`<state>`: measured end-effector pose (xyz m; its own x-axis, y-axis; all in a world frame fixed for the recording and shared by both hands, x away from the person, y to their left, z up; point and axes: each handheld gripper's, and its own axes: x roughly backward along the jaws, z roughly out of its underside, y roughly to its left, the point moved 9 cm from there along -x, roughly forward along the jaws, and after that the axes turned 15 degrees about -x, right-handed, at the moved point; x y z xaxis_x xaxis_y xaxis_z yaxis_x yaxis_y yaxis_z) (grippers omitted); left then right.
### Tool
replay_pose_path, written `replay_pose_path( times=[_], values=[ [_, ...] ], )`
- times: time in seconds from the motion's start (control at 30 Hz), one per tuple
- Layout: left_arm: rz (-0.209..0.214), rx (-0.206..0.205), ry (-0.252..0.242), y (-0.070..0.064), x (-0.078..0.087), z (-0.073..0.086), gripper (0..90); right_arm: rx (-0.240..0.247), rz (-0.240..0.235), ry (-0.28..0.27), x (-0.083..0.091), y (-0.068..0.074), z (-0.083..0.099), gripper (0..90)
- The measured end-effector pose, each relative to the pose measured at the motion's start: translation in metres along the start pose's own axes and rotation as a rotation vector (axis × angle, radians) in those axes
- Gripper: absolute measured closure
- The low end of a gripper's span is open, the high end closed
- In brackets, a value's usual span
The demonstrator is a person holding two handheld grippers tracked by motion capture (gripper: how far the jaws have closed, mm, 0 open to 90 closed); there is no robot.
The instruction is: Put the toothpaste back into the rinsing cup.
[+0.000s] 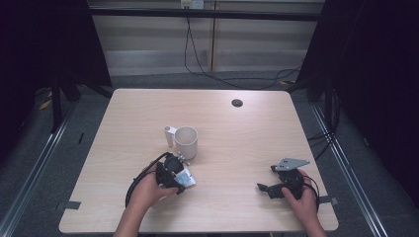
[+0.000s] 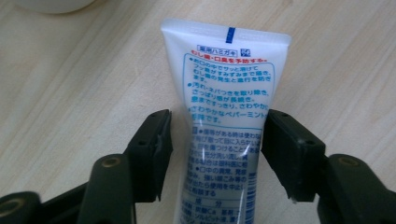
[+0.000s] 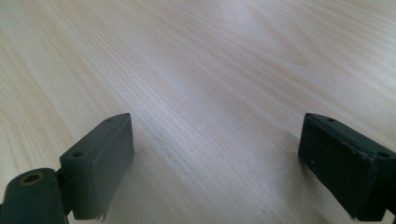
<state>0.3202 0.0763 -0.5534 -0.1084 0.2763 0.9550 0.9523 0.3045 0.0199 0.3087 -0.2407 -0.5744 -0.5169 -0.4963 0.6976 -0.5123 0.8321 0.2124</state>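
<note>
A white toothpaste tube (image 2: 227, 116) with blue and red print lies flat on the wooden table (image 1: 237, 138), its crimped end pointing away from me. My left gripper (image 2: 215, 149) is open around the tube's lower half. The right jaw touches the tube's edge, and a narrow gap shows at the left jaw. In the high view the left gripper (image 1: 179, 181) is low over the tube (image 1: 188, 177), just in front of a white mug (image 1: 187, 142). My right gripper (image 3: 215, 158) is open over bare wood and holds nothing. It sits at the front right (image 1: 264, 188).
The upright white mug has a small white piece (image 1: 170, 134) at its left side. A dark round grommet (image 1: 237, 102) sits near the table's far edge. Cables run across the floor behind the table. Black curtains hang on both sides.
</note>
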Motion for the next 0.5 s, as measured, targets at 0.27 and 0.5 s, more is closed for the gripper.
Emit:
replay_pose_path(
  times=[0.27,0.5],
  values=[
    [-0.003,-0.009,0.031,-0.0012,-0.0028,-0.0028,48.4,0.0,-0.001,0.0,0.0,0.0001,0.0,10.2],
    [-0.036,0.003,0.034,0.0006,0.0053,-0.0048,63.4,0.003,-0.004,-0.001,-0.0003,0.0,-0.0003,10.2]
  ],
)
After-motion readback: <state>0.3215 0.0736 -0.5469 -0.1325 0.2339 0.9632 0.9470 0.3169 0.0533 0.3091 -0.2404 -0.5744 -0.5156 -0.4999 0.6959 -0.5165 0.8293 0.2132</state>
